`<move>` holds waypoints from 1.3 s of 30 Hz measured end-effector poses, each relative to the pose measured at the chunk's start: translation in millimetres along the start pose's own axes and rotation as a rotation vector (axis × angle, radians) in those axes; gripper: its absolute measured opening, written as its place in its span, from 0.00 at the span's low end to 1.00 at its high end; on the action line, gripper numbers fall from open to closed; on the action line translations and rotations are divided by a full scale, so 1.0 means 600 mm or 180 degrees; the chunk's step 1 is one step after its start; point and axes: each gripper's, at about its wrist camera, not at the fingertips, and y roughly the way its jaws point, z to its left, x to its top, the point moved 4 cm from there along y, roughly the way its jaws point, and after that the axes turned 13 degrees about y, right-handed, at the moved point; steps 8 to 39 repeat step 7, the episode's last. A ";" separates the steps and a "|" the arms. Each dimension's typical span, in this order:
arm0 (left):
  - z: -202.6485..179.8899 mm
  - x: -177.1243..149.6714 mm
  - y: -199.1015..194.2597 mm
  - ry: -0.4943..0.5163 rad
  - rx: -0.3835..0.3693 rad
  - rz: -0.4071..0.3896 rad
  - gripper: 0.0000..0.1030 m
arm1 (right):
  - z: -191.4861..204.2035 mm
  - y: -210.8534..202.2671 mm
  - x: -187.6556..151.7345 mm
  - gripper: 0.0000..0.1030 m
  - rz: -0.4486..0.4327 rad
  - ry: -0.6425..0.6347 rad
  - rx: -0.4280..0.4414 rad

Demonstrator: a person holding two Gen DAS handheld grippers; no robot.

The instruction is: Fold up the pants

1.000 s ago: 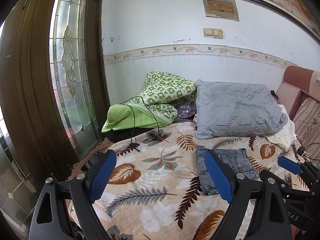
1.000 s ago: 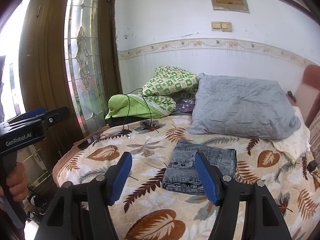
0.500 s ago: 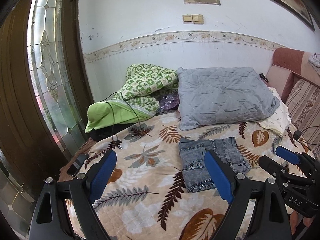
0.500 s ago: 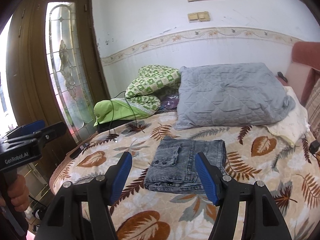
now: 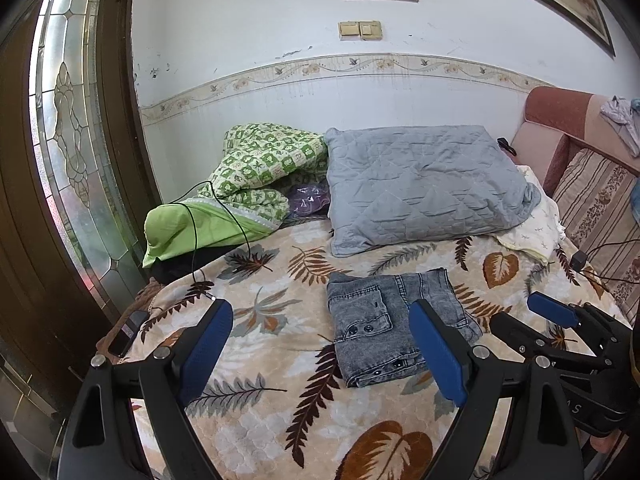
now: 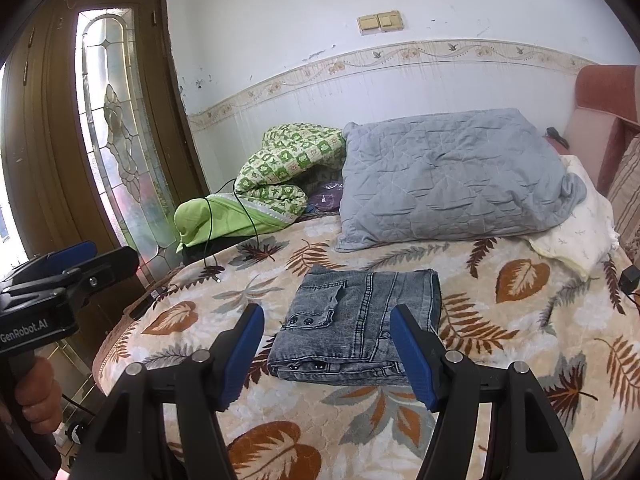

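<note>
Grey denim pants [image 5: 384,320] lie folded into a compact rectangle on the leaf-print bedspread [image 5: 280,360]; they also show in the right wrist view [image 6: 360,324]. My left gripper [image 5: 320,344] is open and empty, held above the bed to the left of and in front of the pants. My right gripper [image 6: 328,352] is open and empty, held just in front of the pants' near edge. The right gripper also shows at the right of the left wrist view [image 5: 560,332], and the left gripper at the left of the right wrist view [image 6: 68,276].
A grey quilted pillow [image 5: 424,192] and a green patterned blanket [image 5: 256,172] lie at the head of the bed. A black cable [image 5: 200,232] trails over the green pillow. A sofa [image 5: 592,184] stands right, a glass-panelled door [image 5: 68,140] left.
Both grippers have moved closer to the bed and turned so that the folded pants sit larger and nearer the centre. Both stay open and empty.
</note>
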 end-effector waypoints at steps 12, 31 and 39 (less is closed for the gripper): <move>0.010 -0.005 -0.004 -0.0017 0.0016 -0.0016 0.87 | 0.011 0.000 0.000 0.67 0.0004 -0.0034 -0.0008; 0.010 -0.005 -0.004 -0.0017 0.0016 -0.0016 0.87 | 0.011 0.000 0.000 0.67 0.0004 -0.0034 -0.0008; 0.010 -0.005 -0.004 -0.0017 0.0016 -0.0016 0.87 | 0.011 0.000 0.000 0.67 0.0004 -0.0034 -0.0008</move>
